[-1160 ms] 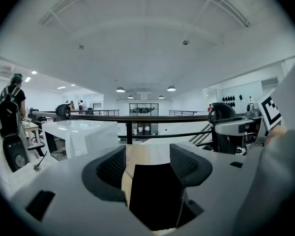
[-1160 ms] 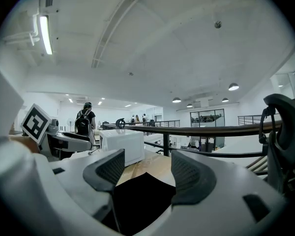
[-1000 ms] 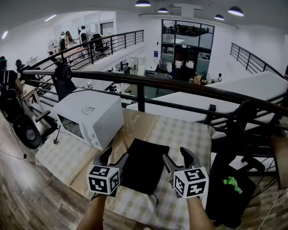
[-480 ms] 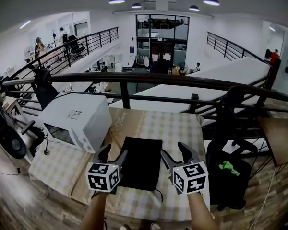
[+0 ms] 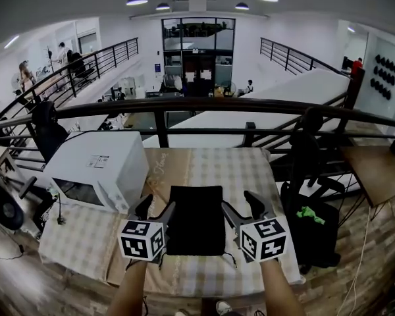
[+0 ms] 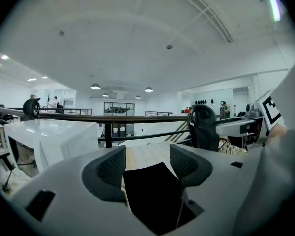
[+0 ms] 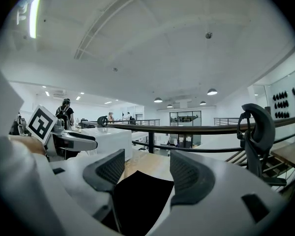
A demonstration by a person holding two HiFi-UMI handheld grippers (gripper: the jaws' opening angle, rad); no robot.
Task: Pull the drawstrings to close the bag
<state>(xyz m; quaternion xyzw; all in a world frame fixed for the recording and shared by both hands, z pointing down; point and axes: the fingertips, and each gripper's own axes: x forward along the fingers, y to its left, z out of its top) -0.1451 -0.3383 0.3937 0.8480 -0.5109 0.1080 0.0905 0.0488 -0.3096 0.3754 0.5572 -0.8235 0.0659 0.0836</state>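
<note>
A flat black drawstring bag [image 5: 196, 219] lies on the checked tablecloth [image 5: 250, 176], its near edge toward me, with a thin drawstring [image 5: 232, 261] trailing from the near right corner. My left gripper [image 5: 155, 207] hovers open at the bag's left side, nothing between its fingers. Open too, my right gripper [image 5: 239, 204] hangs at the bag's right side. In the left gripper view the bag [image 6: 155, 195] shows between and below the two pads [image 6: 111, 166]. The right gripper view shows the bag [image 7: 137, 195] low between its pads [image 7: 187, 170].
A white microwave [image 5: 99, 170] stands on the table left of the bag. A black railing [image 5: 204, 105] runs behind the table. A dark chair and bag with a green item [image 5: 307, 212] stand right of the table, on the wooden floor.
The head view has swung so the table and bag sit squarer and nearer the middle. Both grippers stay open beside the bag, about as before.
</note>
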